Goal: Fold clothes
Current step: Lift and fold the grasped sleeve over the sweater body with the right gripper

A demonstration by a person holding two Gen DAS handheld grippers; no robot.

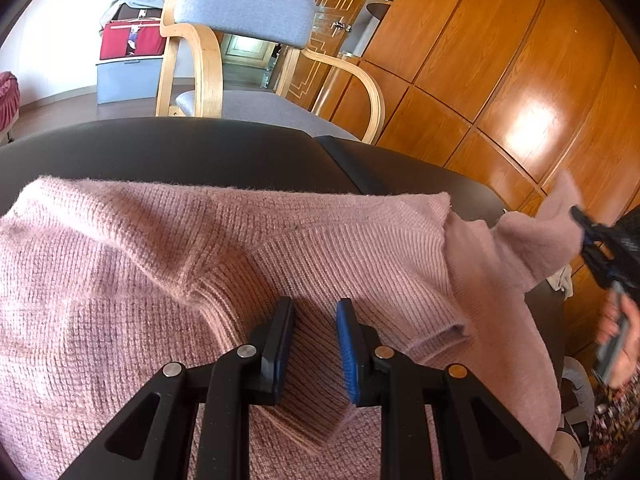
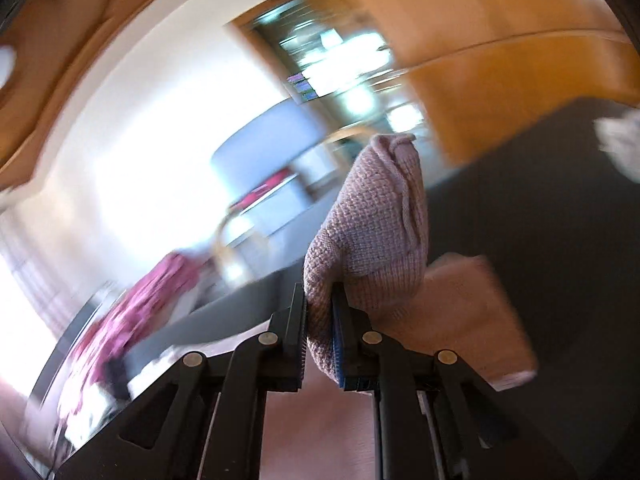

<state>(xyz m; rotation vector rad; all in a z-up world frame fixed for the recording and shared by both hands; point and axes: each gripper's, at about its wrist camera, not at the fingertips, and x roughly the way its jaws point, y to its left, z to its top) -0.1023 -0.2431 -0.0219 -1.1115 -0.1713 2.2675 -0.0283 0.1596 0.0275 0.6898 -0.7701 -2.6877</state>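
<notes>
Two hand-held grippers on one pink ribbed knit sweater (image 1: 168, 264), which lies spread over a dark, smooth table (image 1: 168, 148) and covers most of its near side.

Left gripper (image 1: 314, 344): black fingers with blue pads, pointing down at the middle of the sweater. Jaws stand partly apart with a ribbed fold of knit between them; pads look to be touching the fabric on both sides, but can't tell for sure whether they pinch it.

Right gripper (image 2: 318, 336): jaws close together, clamped on a bunched end of the sweater that sticks up past the fingertips. Right wrist view is heavily motion-blurred, background unreadable. From the left wrist view the right gripper (image 1: 596, 248) is off the table's right edge, held by a hand (image 1: 618, 340), lifting a pink sleeve (image 1: 536, 236) clear of the surface, so that part hangs in the air while the body stays flat.

Past the table's far edge: grey-cushioned bentwood armchair (image 1: 244, 40), glossy wood-panelled wardrobe doors (image 1: 500, 60), red storage bag (image 1: 132, 40) on a grey box.
</notes>
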